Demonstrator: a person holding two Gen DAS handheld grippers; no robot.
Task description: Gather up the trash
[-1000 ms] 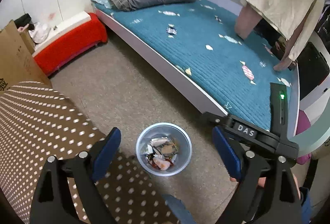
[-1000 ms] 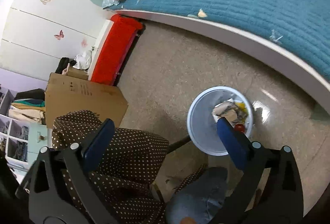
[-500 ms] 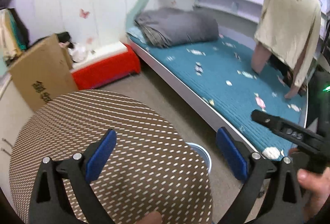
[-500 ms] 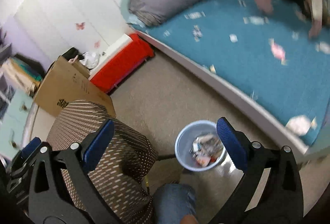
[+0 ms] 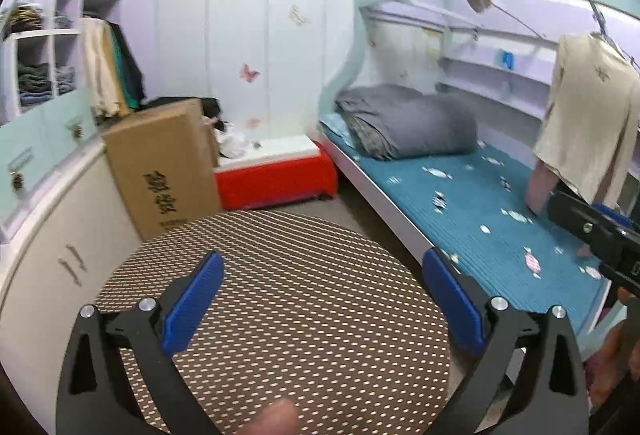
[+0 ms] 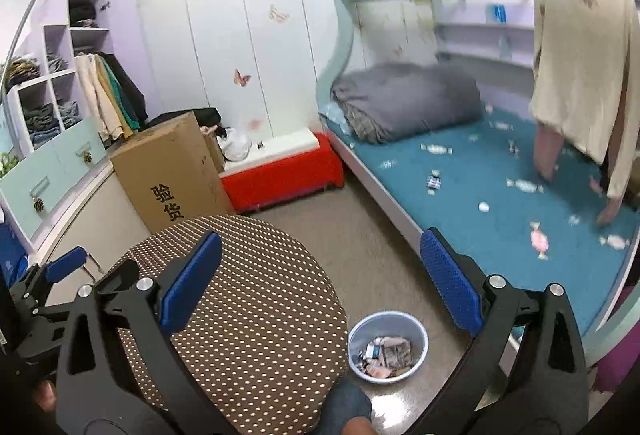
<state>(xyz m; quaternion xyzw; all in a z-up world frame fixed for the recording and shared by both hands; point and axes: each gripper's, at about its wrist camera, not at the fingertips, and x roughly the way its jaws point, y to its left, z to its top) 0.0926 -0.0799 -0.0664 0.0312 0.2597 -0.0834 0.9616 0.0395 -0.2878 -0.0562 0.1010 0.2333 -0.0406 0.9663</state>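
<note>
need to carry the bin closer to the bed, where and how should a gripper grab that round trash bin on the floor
Grip the trash bin by its rim, coming straight down from above with one finger inside and one outside the wall. It stands upright and open-topped, and the trash lies low inside, so the thin rim is probably the only part narrow enough.

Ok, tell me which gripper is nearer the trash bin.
Right, as far as the views show. The right gripper hangs above the bin; the left gripper is over the stool.

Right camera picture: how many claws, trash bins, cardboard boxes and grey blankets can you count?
Claws: 2, the right claw and the left claw
Trash bin: 1
Cardboard box: 1
Grey blanket: 1
Total: 5
</note>
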